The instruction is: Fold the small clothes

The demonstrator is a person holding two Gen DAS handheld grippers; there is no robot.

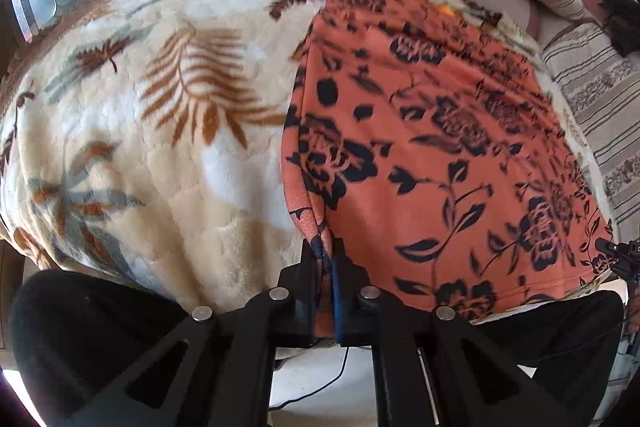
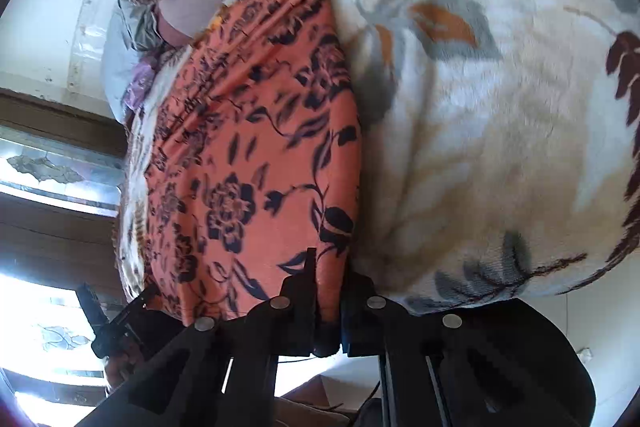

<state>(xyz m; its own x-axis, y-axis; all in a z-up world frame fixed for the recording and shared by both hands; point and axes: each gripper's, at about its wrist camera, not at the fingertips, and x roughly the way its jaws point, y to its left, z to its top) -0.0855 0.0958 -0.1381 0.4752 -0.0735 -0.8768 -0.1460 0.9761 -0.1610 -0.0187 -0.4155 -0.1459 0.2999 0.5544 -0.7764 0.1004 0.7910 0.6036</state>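
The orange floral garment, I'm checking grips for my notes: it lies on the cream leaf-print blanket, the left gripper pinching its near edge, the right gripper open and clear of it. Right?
Not quite. The right wrist view shows the right gripper shut on the orange floral garment too. It does lie on the cream leaf-print blanket, with the left gripper pinching its near edge.

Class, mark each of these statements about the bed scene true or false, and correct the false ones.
1. The left tongs are closed on a near corner of the orange floral garment. True.
2. The garment is plain blue. False: it is orange with dark flowers.
3. The right tongs pinch the garment's near edge too. True.
4. The garment lies on a bare wooden table. False: it lies on a cream leaf-patterned blanket.
5. The garment is rolled into a ball. False: it is spread out flat.
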